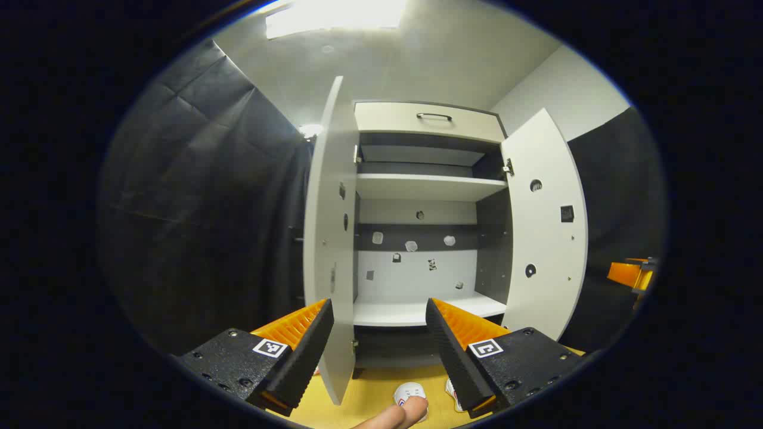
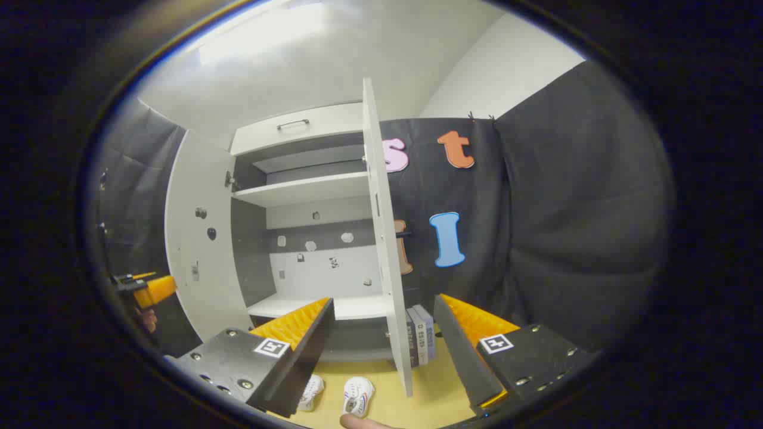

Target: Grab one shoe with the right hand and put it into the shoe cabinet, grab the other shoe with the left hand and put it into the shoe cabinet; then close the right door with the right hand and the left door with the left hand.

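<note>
Both doors of the shoe cabinet (image 1: 426, 196) stood open; the left claw (image 1: 380, 339) and right claw (image 2: 384, 339) gaped empty above two shoes (image 2: 357, 396).

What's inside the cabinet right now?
The cabinet holds no shoes: its shelves are bare. Both shoes sit on the floor in front. The drawer's inside is hidden.
</note>
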The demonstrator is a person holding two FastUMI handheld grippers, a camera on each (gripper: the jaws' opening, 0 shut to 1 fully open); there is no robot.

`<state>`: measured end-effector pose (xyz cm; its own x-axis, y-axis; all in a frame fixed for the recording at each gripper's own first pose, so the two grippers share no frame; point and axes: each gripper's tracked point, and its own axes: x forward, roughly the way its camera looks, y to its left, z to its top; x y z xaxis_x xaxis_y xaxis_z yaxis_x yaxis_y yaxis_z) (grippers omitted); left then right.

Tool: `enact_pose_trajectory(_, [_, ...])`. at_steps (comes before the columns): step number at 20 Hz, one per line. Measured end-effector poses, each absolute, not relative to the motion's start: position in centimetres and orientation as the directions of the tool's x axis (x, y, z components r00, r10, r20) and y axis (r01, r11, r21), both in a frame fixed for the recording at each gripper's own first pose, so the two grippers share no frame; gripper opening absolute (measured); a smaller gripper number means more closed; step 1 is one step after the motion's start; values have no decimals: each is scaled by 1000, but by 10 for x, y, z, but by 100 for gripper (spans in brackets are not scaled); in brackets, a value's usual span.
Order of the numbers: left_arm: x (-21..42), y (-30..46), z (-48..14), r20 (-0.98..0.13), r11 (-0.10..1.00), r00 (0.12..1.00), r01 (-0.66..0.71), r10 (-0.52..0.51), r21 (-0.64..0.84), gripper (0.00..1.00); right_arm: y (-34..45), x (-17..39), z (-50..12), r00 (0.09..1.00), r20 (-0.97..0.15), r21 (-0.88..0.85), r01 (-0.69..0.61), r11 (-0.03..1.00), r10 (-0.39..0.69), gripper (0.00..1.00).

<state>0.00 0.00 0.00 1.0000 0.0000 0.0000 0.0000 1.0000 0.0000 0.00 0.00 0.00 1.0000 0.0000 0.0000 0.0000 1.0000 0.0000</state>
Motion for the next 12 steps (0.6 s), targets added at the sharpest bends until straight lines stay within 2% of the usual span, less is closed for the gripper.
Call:
enact_pose_trajectory(1, [-2,5,9,9,1000,1000,3,-3,-8,95,0,0,0,1000,-4,-9,-3,1000,3,100])
enact_pose_trajectory(2, [-5,13,14,15,1000,1000,-1,1,-9,90,1,0,0,1000,-8,-17,-12,1000,12,100])
enact_pose_trajectory(3, [-7,20,21,24,1000,1000,-5,5,0,90,3,0,1,1000,-10,-22,-21,1000,21,100])
enact_pose_trajectory(4, [-11,28,23,26,1000,1000,-12,12,2,94,9,-3,-1,1000,-12,-24,-28,999,28,100])
enact_pose_trajectory(6, [-17,47,33,40,999,998,-38,39,-37,94,27,-7,-2,999,-9,-26,-46,999,46,100])
enact_pose_trajectory(7, [-19,55,37,48,998,998,-48,51,-43,90,31,-8,-1,999,-6,-28,-52,998,52,100])
enact_pose_trajectory(8, [-21,63,32,52,998,997,-56,58,-33,94,32,-8,-2,999,-5,-29,-53,998,52,100])
enact_pose_trajectory(9, [-23,68,28,49,998,997,-57,58,-13,89,37,-8,-5,998,-5,-29,-55,998,55,100])
enact_pose_trajectory(10, [-24,68,21,32,999,998,-51,51,-1,94,41,-7,-8,998,-6,-30,-57,998,56,100])
enact_pose_trajectory(11, [-25,66,11,3,999,999,-39,39,-6,94,45,-5,-13,998,-10,-38,-54,998,54,100])
enact_pose_trajectory(12, [-24,62,4,-16,1000,1000,-21,20,-14,90,50,-5,-16,998,-11,-48,-57,997,56,100])
